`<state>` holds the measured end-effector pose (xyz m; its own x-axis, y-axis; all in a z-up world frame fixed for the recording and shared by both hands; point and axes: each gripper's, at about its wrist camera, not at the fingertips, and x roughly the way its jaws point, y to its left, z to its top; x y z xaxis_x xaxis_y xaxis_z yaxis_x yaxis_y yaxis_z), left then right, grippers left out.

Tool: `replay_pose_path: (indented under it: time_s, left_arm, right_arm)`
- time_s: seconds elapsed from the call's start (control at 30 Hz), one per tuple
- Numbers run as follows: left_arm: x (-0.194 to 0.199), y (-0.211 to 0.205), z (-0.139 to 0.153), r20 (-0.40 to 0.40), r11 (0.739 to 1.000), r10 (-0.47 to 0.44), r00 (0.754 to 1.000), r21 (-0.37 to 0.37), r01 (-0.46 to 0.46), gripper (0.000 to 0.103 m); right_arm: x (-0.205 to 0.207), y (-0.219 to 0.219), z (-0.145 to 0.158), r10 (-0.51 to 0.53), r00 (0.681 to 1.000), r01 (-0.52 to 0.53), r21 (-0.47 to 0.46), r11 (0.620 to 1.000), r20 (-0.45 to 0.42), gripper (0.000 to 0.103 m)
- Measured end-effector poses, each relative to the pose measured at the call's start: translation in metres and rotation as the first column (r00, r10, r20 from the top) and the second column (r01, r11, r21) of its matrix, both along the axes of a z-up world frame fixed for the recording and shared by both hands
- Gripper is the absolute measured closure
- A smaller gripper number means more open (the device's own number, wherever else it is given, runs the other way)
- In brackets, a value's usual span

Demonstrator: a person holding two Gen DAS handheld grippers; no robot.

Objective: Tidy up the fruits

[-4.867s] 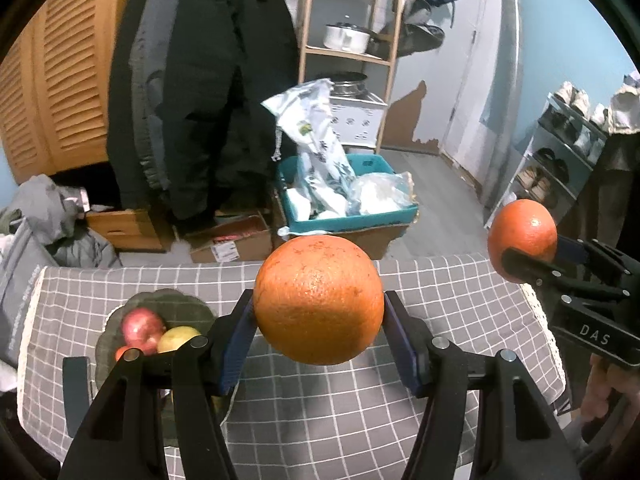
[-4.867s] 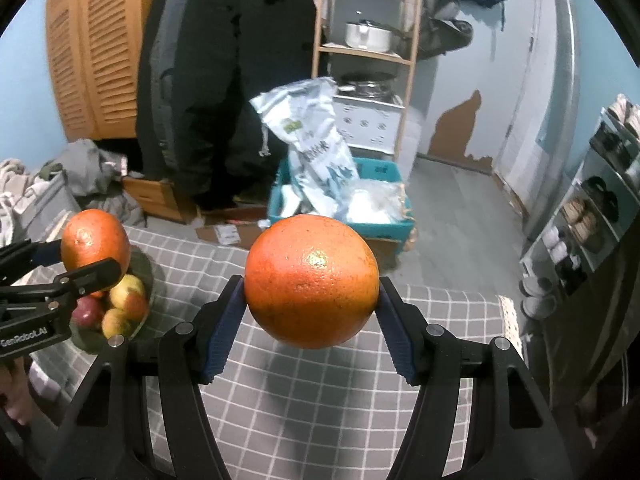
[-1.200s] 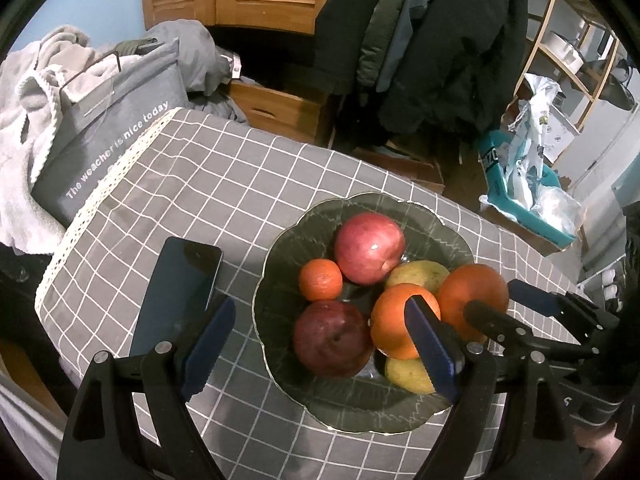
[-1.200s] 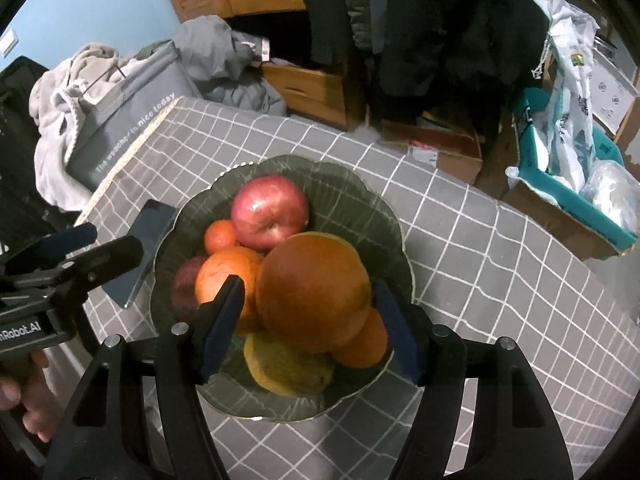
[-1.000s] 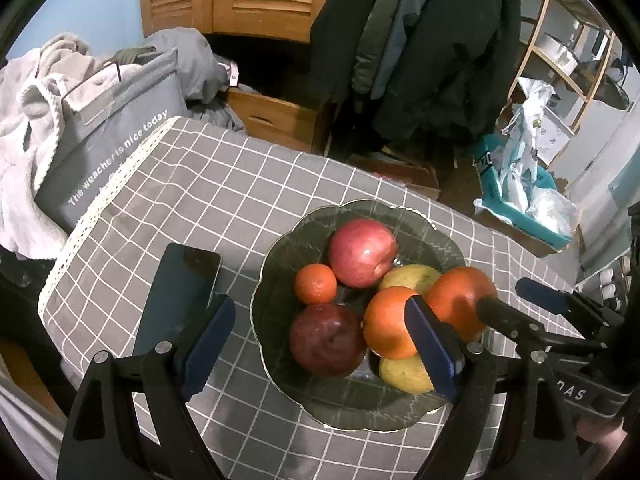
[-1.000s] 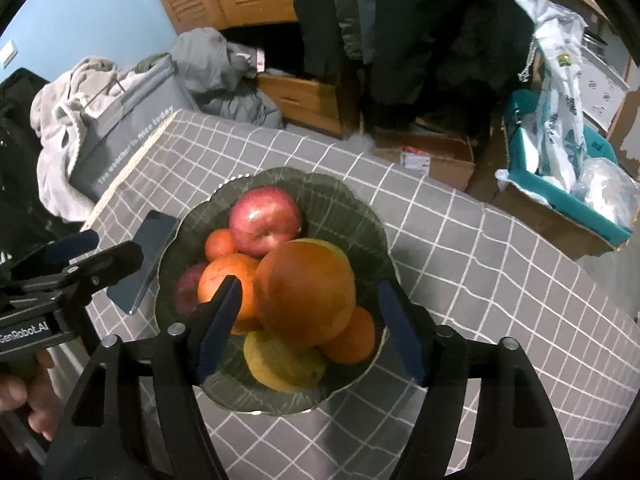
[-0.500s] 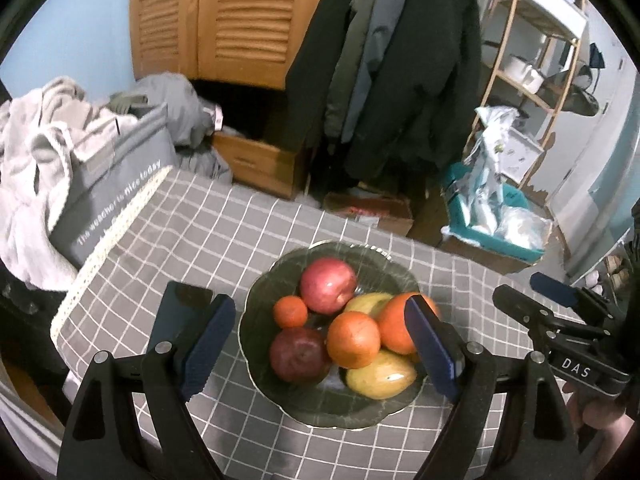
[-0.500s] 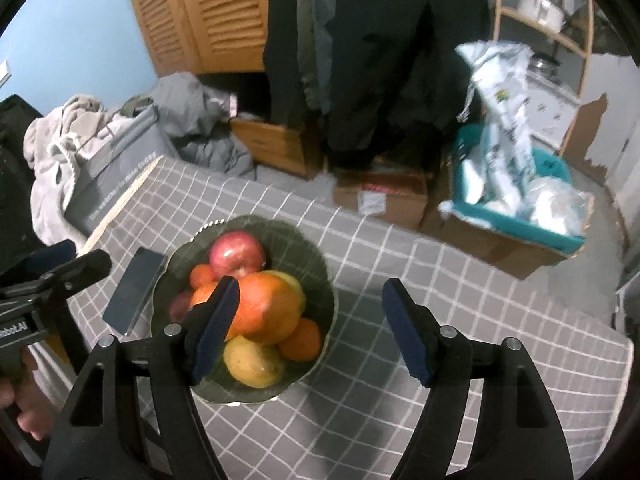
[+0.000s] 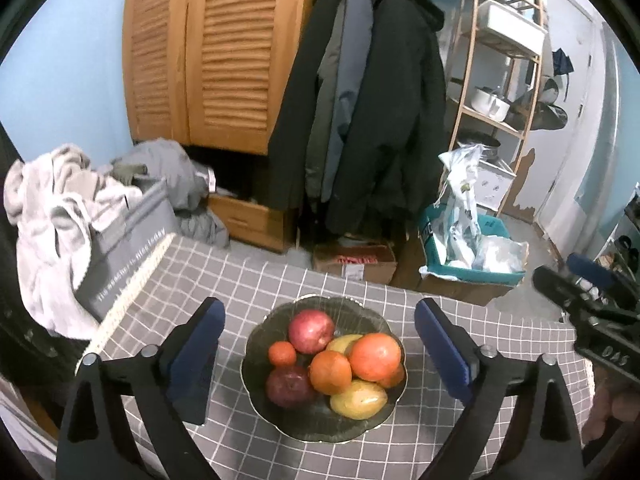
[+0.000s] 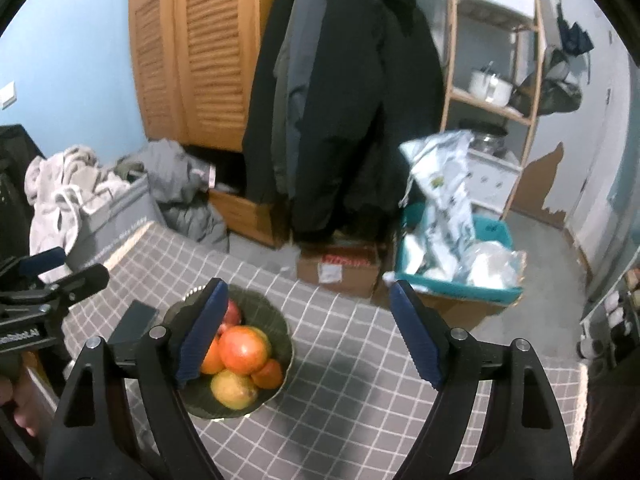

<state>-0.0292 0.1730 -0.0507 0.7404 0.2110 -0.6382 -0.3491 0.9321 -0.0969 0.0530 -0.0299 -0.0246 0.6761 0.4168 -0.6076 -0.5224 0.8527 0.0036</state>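
Observation:
A dark green bowl (image 9: 320,303) stands on the checked table, heaped with fruit: a red apple (image 9: 311,331), a dark apple (image 9: 290,386), two big oranges (image 9: 375,356), smaller ones and a yellow fruit (image 9: 359,400). My left gripper (image 9: 316,312) hovers above and in front of the bowl, its jaws opening, nothing between them. My right gripper (image 10: 308,292) hangs above the table to the right of the bowl (image 10: 276,320), jaws also opening and empty. Each gripper shows at the edge of the other's view: the right gripper (image 9: 558,268), the left gripper (image 10: 78,266).
A black phone (image 10: 134,322) lies left of the bowl. The table's lace edge (image 9: 132,292) runs along a grey bag (image 9: 120,256) piled with clothes. Beyond the far edge are a cardboard box (image 9: 354,262), a teal crate (image 9: 472,268), hanging coats and a wooden shelf.
Both grippers have risen and drawn back from the bowl. The right one let go of its big orange, which now rests on the pile. Both pairs of jaws stand wider.

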Motion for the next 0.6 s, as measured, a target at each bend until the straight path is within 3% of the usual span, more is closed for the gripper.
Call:
replay_pose_path:
  time_s: [0.6]
  left_arm:
    - [-0.026, -0.037, 0.059, 0.141, 0.994, -0.069, 0.988, 0.093, 0.056, 0.001]
  right_arm:
    - [-0.039, -0.037, 0.058, -0.033, 0.990, 0.024, 0.068, 0.997, 0.140, 0.020]
